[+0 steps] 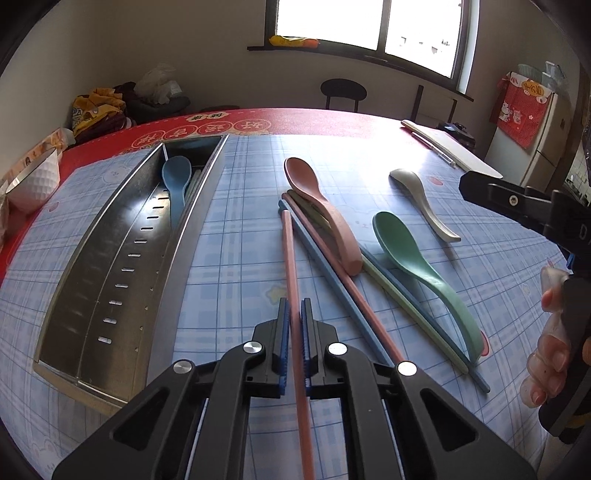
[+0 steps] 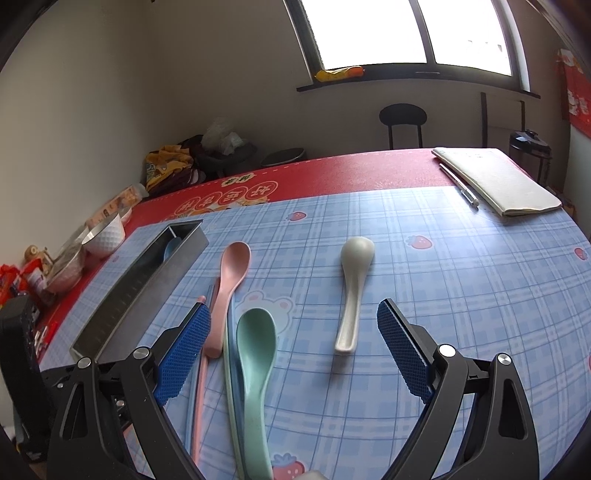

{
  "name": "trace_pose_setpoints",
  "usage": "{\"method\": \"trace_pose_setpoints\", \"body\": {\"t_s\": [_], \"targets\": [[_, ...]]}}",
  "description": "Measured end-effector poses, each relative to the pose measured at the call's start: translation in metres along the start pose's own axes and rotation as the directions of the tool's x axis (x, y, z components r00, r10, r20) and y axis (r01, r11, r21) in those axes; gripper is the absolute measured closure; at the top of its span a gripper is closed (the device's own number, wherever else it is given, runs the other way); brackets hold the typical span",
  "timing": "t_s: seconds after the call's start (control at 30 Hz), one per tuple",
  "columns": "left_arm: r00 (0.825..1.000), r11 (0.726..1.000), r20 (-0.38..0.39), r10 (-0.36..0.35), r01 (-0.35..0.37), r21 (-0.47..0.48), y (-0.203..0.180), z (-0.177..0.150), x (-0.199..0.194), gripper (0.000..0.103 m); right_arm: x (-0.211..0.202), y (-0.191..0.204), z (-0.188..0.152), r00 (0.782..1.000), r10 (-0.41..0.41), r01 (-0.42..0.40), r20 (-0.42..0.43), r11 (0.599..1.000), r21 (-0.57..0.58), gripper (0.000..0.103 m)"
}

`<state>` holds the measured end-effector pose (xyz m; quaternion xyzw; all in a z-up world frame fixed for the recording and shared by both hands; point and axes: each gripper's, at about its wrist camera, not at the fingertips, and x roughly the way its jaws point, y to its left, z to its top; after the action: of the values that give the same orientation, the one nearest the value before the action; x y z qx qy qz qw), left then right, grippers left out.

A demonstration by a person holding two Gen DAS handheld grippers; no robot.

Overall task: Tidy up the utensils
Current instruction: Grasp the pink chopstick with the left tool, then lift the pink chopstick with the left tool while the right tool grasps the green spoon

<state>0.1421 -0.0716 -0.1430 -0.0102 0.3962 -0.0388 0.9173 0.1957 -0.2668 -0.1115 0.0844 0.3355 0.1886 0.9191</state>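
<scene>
Only the blue spoon (image 1: 176, 181) lay in the steel tray (image 1: 110, 258); the left gripper (image 1: 294, 332) pinched a pink chopstick (image 1: 290, 258), the right gripper (image 2: 293, 354) gaped above three spoons and loose chopsticks on the tablecloth (image 1: 240, 221)

Tray (image 1: 122, 258) at nine o'clock on the table (image 1: 236, 192), one spoon (image 1: 176, 184) inside its far end, chopsticks (image 1: 332, 273) and two spoons (image 1: 321, 206) heaped centre, lone spoon (image 1: 424, 199) at two o'clock, bowl (image 1: 35, 181) at ten, notebook (image 2: 495, 181) far right

Bright daylight pours through a dark-framed window (image 2: 413, 33) above a black chair (image 2: 402, 123) against pale walls (image 2: 92, 110).
</scene>
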Motion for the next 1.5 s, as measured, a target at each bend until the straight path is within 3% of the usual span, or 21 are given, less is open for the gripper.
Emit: {"method": "trace_pose_setpoints", "body": {"t_s": [0.3, 0.6, 0.77, 1.13, 1.33, 1.5], "targets": [[0.999, 0.998, 0.015, -0.035, 0.036, -0.042, 0.007, 0.001, -0.003, 0.097, 0.010, 0.006, -0.005, 0.998, 0.029, -0.031, -0.053, 0.999, -0.038, 0.017], [0.997, 0.995, 0.055, -0.058, 0.062, -0.075, 0.014, -0.001, -0.011, 0.097, 0.018, 0.006, -0.016, 0.987, 0.076, -0.080, -0.144, 0.996, -0.025, 0.049], [0.994, 0.995, 0.083, -0.076, 0.081, -0.066, 0.013, -0.002, -0.017, 0.097, 0.019, 0.003, -0.032, 0.969, 0.108, -0.108, -0.223, 0.994, 0.012, 0.064], [0.989, 0.991, 0.101, -0.105, 0.113, -0.076, 0.018, -0.002, -0.020, 0.097, 0.032, 0.010, -0.043, 0.943, 0.129, -0.119, -0.307, 0.992, 0.049, 0.075], [0.988, 0.989, 0.103, -0.117, 0.125, -0.079, 0.019, -0.002, -0.021, 0.097, 0.037, 0.013, -0.042, 0.945, 0.111, -0.102, -0.307, 0.994, 0.043, 0.085], [0.986, 0.987, 0.105, -0.129, 0.138, -0.080, 0.021, -0.003, -0.021, 0.097, 0.035, 0.014, -0.042, 0.952, 0.090, -0.085, -0.292, 0.996, 0.031, 0.086]]}}
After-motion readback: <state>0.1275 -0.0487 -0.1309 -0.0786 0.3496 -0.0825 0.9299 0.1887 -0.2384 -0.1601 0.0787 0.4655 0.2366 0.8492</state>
